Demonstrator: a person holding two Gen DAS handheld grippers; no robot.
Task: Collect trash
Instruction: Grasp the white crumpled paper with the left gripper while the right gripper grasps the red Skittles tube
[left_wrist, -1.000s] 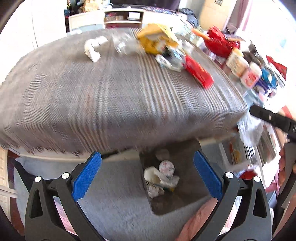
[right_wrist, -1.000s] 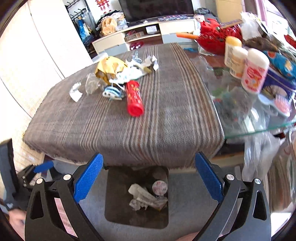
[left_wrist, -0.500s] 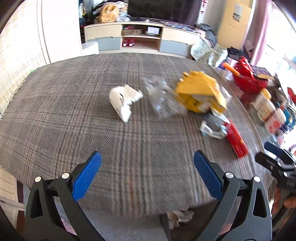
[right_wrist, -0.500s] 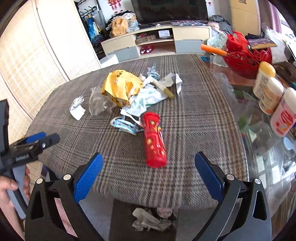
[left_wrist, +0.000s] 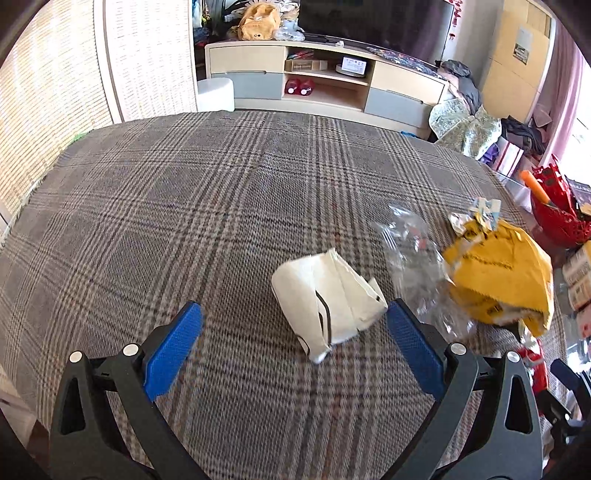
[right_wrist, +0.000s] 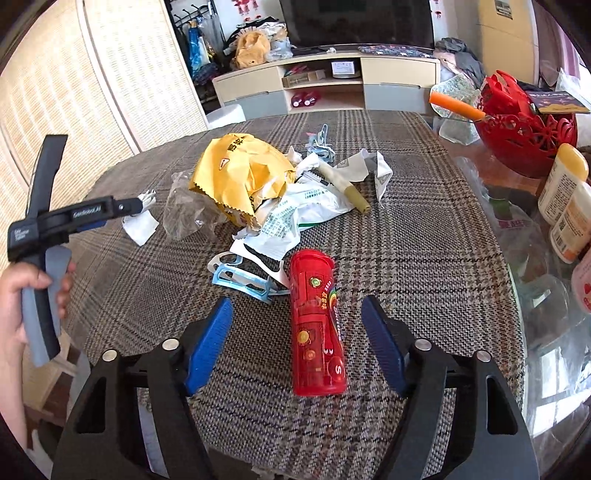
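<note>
A crumpled white paper wrapper (left_wrist: 327, 295) lies on the plaid tablecloth (left_wrist: 184, 206), between the open jaws of my left gripper (left_wrist: 293, 326), nearer the right pad. It also shows in the right wrist view (right_wrist: 140, 225). My right gripper (right_wrist: 297, 314) is open with a red candy tube (right_wrist: 317, 325) lying between its jaws. Behind lie a yellow snack bag (right_wrist: 240, 173), clear plastic (right_wrist: 184, 210), a white printed pouch (right_wrist: 299, 210) and a blue-white mask frame (right_wrist: 240, 277). The left gripper (right_wrist: 122, 212) is seen from the side at the left.
A red basket (right_wrist: 524, 133) with an orange handle, bottles (right_wrist: 565, 195) and clear bags stand on the glass table part at the right. A TV cabinet (left_wrist: 325, 85) stands behind the table. A woven screen (right_wrist: 74, 92) is at the left.
Both grippers rose from the bin below the table edge and moved forward over the table. The left now straddles the white wrapper, the right the red tube.
</note>
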